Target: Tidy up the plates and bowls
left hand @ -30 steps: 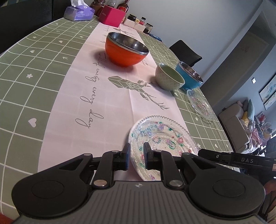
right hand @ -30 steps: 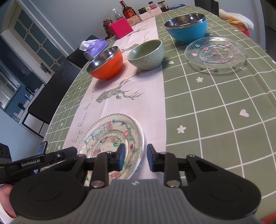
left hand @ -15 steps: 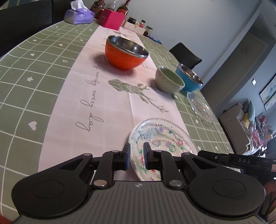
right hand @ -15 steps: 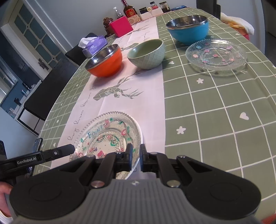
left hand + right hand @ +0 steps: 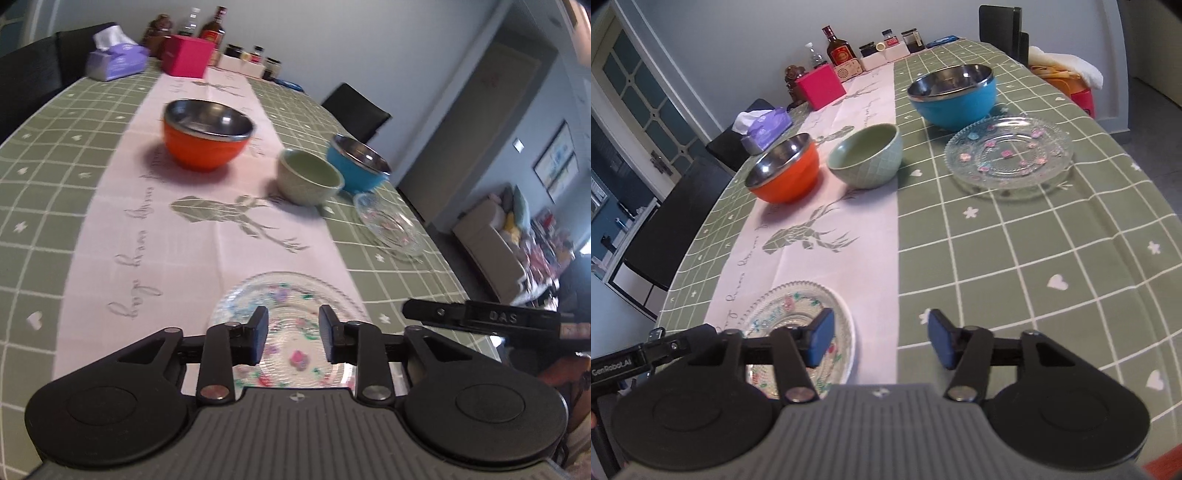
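The left gripper (image 5: 290, 339) hangs over the near glass plate (image 5: 295, 295), its fingers (image 5: 257, 334) spreading apart at this moment with nothing pinched between them; the plate's flowered middle shows through the gap, lying flat on the table (image 5: 44, 184) below. The right gripper (image 5: 879, 339) sits just to the right of that same near glass plate (image 5: 798, 306), and its fingers (image 5: 822, 338) are also spreading, wider than the left pair, with only tablecloth showing between them. Its left finger overlaps the plate's right rim in the view; whether it touches cannot be told.

The near plate rests on the pale pink runner (image 5: 849, 229) at the table's near end. Farther along the runner stands the orange bowl (image 5: 785, 171), with the green bowl (image 5: 866, 155) just beside it to the right. The blue bowl (image 5: 951, 96) stands on the green checked cloth past the runner's edge, and the second glass plate (image 5: 1008, 153) lies just in front of it, apart from the near plate.

At the far end of the table are a purple tissue pack (image 5: 764, 127), a pink box (image 5: 820, 88), a brown bottle (image 5: 839, 50) and a few small jars (image 5: 890, 38). Dark chairs (image 5: 356, 109) stand at the table's sides.
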Action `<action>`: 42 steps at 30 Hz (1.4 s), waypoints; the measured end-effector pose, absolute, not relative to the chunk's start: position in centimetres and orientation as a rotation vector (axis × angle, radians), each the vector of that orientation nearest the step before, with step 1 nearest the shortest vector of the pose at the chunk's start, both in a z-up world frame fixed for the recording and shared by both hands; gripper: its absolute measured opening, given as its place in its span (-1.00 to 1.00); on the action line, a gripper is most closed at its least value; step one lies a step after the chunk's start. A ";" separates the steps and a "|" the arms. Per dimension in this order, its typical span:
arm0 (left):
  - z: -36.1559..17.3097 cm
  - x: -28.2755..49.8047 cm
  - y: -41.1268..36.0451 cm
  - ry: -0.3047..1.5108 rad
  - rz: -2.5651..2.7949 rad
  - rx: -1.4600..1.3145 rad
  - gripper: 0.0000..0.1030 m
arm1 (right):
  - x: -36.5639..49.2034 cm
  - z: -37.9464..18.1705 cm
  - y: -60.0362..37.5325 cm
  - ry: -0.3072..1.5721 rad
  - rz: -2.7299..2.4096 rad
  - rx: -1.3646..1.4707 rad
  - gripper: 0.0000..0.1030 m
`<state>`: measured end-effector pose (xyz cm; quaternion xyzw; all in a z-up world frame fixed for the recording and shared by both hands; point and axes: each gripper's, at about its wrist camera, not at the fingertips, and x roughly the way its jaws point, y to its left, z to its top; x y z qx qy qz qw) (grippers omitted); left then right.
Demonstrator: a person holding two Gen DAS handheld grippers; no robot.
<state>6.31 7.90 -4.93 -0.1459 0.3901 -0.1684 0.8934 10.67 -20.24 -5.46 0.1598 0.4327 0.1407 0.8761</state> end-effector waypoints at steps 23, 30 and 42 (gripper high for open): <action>-5.3 21.0 -4.8 0.912 -0.475 -0.311 -0.10 | 20.5 -3.8 -30.5 0.818 0.000 0.484 0.12; -7.1 24.4 -6.1 0.898 -0.408 -0.321 -0.10 | 23.9 -5.1 -31.6 0.840 -0.033 0.502 -0.12; -9.9 27.2 -7.4 0.932 -0.366 -0.318 -0.26 | 26.8 -7.9 -34.6 0.872 -0.047 0.598 -0.32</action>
